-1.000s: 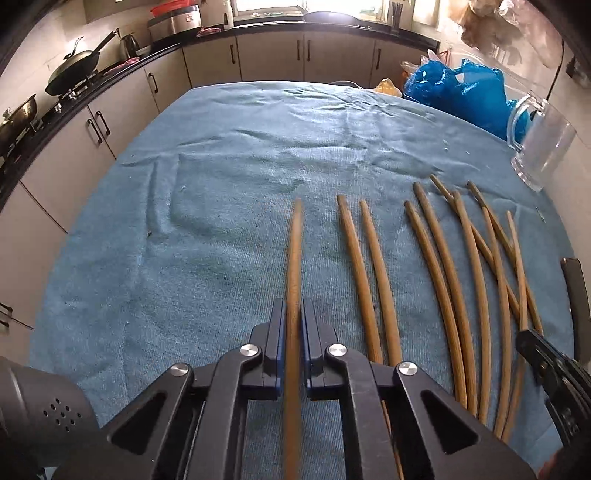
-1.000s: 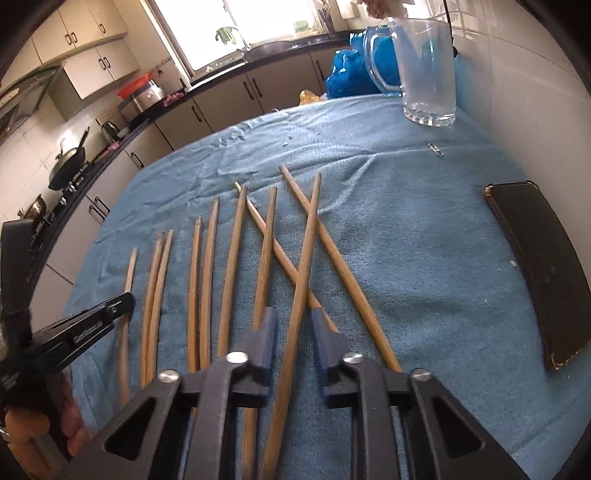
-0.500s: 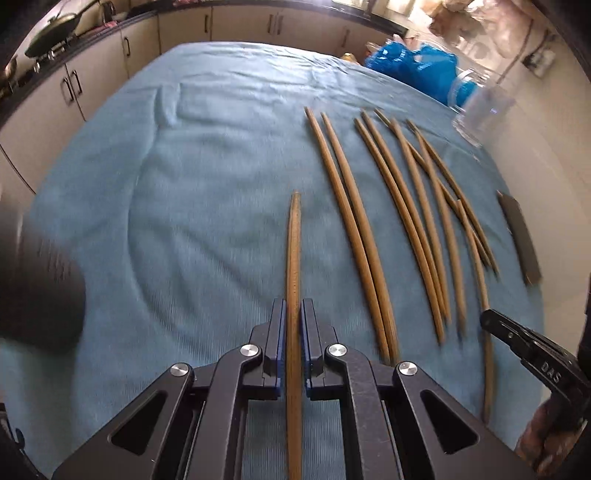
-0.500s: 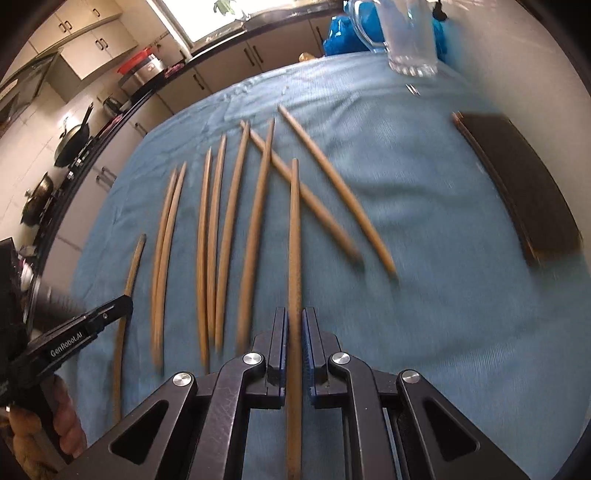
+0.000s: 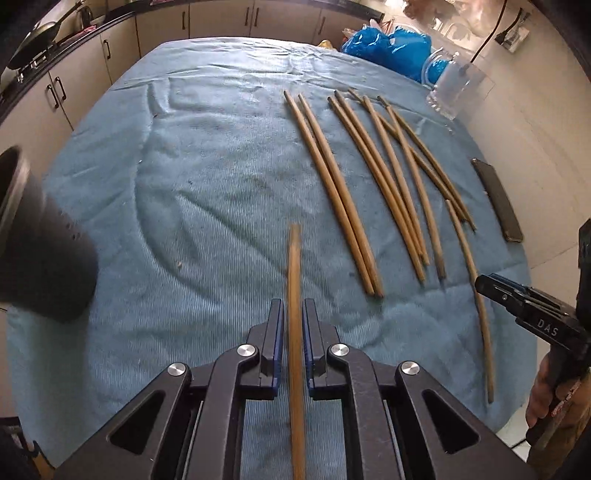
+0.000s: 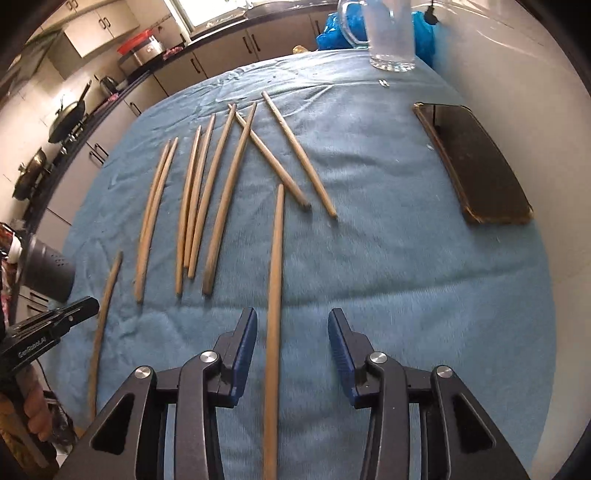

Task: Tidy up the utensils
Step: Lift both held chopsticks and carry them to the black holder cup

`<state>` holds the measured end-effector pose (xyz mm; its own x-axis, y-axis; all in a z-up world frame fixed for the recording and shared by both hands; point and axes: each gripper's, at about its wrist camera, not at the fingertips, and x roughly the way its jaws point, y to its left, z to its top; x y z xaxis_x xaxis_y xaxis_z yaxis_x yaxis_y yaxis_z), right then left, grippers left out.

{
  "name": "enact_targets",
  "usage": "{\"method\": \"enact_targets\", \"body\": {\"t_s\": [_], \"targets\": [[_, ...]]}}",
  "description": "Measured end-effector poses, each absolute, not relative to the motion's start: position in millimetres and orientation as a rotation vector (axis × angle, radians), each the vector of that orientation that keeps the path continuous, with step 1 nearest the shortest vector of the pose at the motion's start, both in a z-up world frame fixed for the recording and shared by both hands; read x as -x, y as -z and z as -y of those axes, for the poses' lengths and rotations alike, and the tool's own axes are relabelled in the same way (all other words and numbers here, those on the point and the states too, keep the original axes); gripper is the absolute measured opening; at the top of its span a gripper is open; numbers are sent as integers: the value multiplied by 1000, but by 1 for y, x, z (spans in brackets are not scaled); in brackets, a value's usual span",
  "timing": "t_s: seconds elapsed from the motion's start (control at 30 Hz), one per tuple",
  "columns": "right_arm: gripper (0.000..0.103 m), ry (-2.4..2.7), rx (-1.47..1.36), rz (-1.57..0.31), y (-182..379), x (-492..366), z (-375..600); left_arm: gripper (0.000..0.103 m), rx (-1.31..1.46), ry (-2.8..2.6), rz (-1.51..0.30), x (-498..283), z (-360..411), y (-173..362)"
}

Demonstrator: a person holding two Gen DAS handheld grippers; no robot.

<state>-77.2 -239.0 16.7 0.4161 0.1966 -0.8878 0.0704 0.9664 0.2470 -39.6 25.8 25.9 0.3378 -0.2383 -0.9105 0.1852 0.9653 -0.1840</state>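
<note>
My left gripper (image 5: 293, 321) is shut on a wooden chopstick (image 5: 294, 266) that points forward over the blue towel (image 5: 207, 177). A black perforated utensil holder (image 5: 40, 240) lies on its side just left of it. My right gripper (image 6: 291, 332) is opening. Another chopstick (image 6: 275, 280) lies on the towel between its blue pads (image 6: 245, 332), nearer the left one, and neither pad presses on it. Several more chopsticks (image 6: 192, 199) lie in a loose row beyond, two of them crossed (image 6: 255, 136). The left gripper (image 6: 55, 321) shows at the right wrist view's left edge.
A dark phone (image 6: 472, 162) lies by the towel's right edge near the white wall. A clear glass mug (image 6: 388, 33) and blue plastic bags (image 5: 391, 48) stand at the far end. Kitchen counters with pans (image 6: 66, 114) run along the left.
My right gripper drew one chopstick back from the pile, then its jaws opened and left it lying on the towel. My left gripper carried its chopstick leftward, and the black holder now shows beside it.
</note>
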Motion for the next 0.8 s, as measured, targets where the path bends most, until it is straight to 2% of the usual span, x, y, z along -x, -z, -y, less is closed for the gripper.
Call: {"method": "enact_targets", "body": {"t_s": [0.1,0.17,0.43,0.53,0.63,0.8], "targets": [[40,-52,-200,-1156,-14,58,231,9,26,265,-1223,25,-18,-16],[30,-42,-167,-1172,-14,46,227,9,14,256,-1215,20,-16,-17],[26,-18,-122,-1237,-14,10,213,9,-44,248,-1211,8,-7,-15],[7,-21,-103,-1231,-14,5,208,9,-46,258,-1208,4,-5,-15],[6,-26,-105,-1211,-16,10,207,7,0,279,-1211,8,-13,-17],[6,-76,-175,-1086,-43,41,216,7,44,305,-1105,36,-27,-48]]}}
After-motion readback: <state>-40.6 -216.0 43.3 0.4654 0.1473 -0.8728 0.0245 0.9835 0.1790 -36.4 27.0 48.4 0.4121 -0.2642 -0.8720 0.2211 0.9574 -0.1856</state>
